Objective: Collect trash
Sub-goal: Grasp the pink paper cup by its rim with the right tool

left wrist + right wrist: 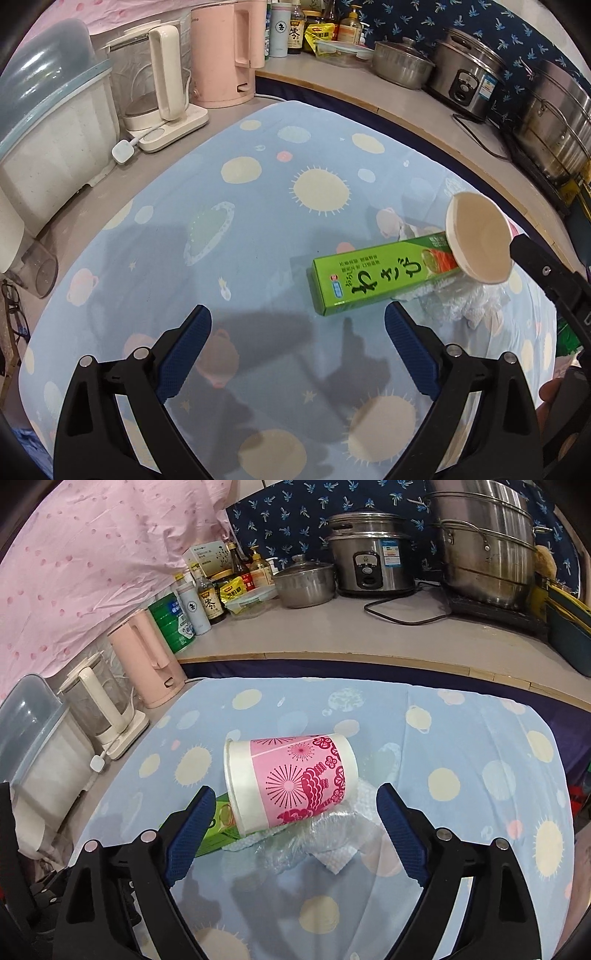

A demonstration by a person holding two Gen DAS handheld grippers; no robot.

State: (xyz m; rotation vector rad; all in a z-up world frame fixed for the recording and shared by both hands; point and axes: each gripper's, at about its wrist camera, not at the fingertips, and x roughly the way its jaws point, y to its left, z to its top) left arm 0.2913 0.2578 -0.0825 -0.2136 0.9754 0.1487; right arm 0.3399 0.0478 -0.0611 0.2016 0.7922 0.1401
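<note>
A pink and white paper cup lies on its side on top of a green wasabi box and crumpled clear plastic with a white tissue, all on the blue patterned cloth. The left wrist view shows the cup's white base. My right gripper is open, its blue fingers on either side of the cup's near end, not touching it. Only a corner of the box shows in the right wrist view. My left gripper is open and empty, above the cloth, just left of and short of the box.
Along the left stand a covered dish rack, a white kettle and a pink kettle. Bottles and cans, a steel pot, a rice cooker and a large steamer line the back counter.
</note>
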